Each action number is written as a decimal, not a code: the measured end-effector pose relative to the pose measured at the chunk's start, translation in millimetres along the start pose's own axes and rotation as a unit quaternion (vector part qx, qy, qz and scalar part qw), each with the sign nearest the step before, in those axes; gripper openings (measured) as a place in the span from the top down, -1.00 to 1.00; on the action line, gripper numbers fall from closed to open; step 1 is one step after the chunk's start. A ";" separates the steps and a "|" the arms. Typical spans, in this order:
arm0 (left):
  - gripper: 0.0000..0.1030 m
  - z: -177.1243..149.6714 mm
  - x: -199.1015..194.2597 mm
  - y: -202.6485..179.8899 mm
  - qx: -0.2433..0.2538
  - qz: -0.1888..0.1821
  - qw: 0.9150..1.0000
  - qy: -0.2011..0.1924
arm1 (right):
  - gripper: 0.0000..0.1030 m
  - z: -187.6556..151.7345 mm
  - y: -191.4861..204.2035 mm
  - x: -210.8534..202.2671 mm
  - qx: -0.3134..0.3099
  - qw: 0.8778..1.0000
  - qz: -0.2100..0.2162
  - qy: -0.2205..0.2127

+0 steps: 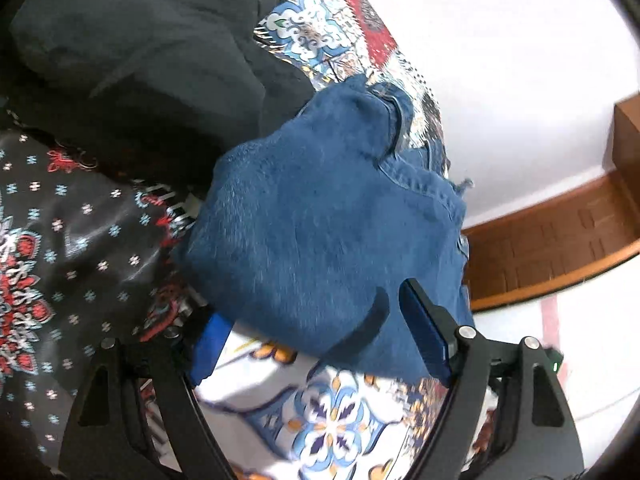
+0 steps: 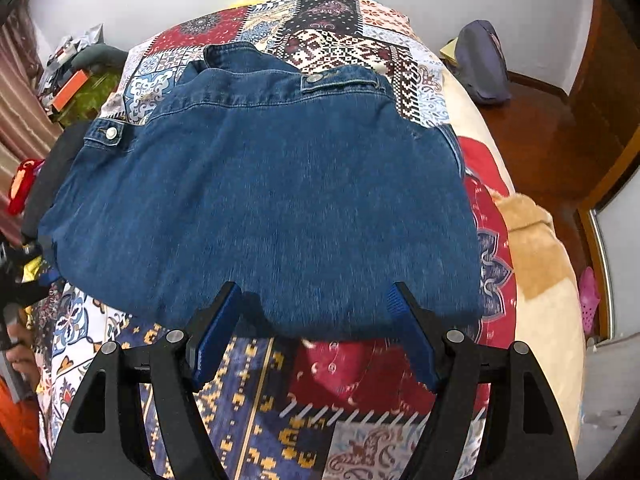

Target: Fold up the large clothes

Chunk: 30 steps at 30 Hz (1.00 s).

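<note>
A blue denim jacket [image 2: 264,196] lies folded into a rough rectangle on a patchwork bedspread [image 2: 256,408], collar and buttoned shoulder tabs at the far side. My right gripper [image 2: 316,312] is open, its blue pads [image 2: 212,344] at the jacket's near edge, holding nothing. In the left wrist view the jacket [image 1: 320,232] shows from its side as a thick bundle. My left gripper [image 1: 312,340] is open, with the jacket's edge lying between its pads [image 1: 424,336]; the jaws are not closed on it.
A dark grey garment [image 1: 140,52] is heaped beside the jacket. A beige blanket [image 2: 536,248] lies along the bed's right edge. Beyond are a wooden floor [image 2: 540,136], a dark bag [image 2: 480,64] and clutter [image 2: 72,80] at the far left.
</note>
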State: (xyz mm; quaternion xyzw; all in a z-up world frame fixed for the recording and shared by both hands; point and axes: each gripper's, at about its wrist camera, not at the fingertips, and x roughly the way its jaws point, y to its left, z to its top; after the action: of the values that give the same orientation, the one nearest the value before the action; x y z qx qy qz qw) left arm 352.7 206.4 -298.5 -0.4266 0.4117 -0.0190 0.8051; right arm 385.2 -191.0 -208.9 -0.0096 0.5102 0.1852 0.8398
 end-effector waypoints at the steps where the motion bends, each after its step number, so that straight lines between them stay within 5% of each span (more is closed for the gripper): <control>1: -0.56 3.0 8.9 1.0 -0.008 0.001 1.000 0.005 | -0.40 -0.3 -1.9 -1.1 0.007 1.000 0.005 -0.001; 4: -0.56 9.8 26.2 -1.5 -0.008 0.027 1.000 0.000 | -0.40 -0.3 -3.8 -3.4 0.027 0.999 0.018 -0.006; 8: -0.39 12.2 37.7 -21.6 0.042 0.112 0.992 -0.026 | -0.40 -4.2 0.2 -3.7 0.047 0.998 0.030 -0.003; 10: 0.26 10.4 35.1 -34.9 0.073 0.127 0.989 -0.036 | -0.40 -7.3 5.0 -4.6 0.043 0.999 0.031 0.001; 13: 0.45 3.0 25.9 -90.6 0.188 0.208 0.956 -0.085 | -0.40 -8.5 10.9 -6.5 0.033 0.999 0.025 0.005; 15: 0.52 0.6 11.9 -120.8 0.224 0.201 0.947 -0.112 | -0.40 -7.0 15.0 -10.8 0.029 0.999 0.022 0.005; 18: 0.55 12.8 -19.5 -151.5 0.221 0.141 0.955 -0.136 | -0.40 0.6 24.5 -21.6 0.021 1.000 0.023 -0.004; 22: 0.57 24.3 -65.5 -178.3 0.229 0.093 0.955 -0.167 | -0.40 22.4 55.2 -43.0 -0.008 0.999 0.032 -0.033; 26: 0.58 28.1 -103.9 -182.0 0.246 0.103 0.942 -0.206 | -0.40 40.7 102.7 -48.7 -0.051 0.996 0.059 -0.051; 30: 0.59 30.7 -125.9 -159.6 0.231 0.126 0.938 -0.225 | -0.40 44.9 160.6 -19.4 -0.093 0.990 0.101 -0.026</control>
State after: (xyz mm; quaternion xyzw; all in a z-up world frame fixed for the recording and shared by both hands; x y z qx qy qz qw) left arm 341.7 173.7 -95.8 -0.1666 0.2548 0.0845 0.9488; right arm 364.1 -38.1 -143.0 -0.0314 0.4669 0.3163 0.8252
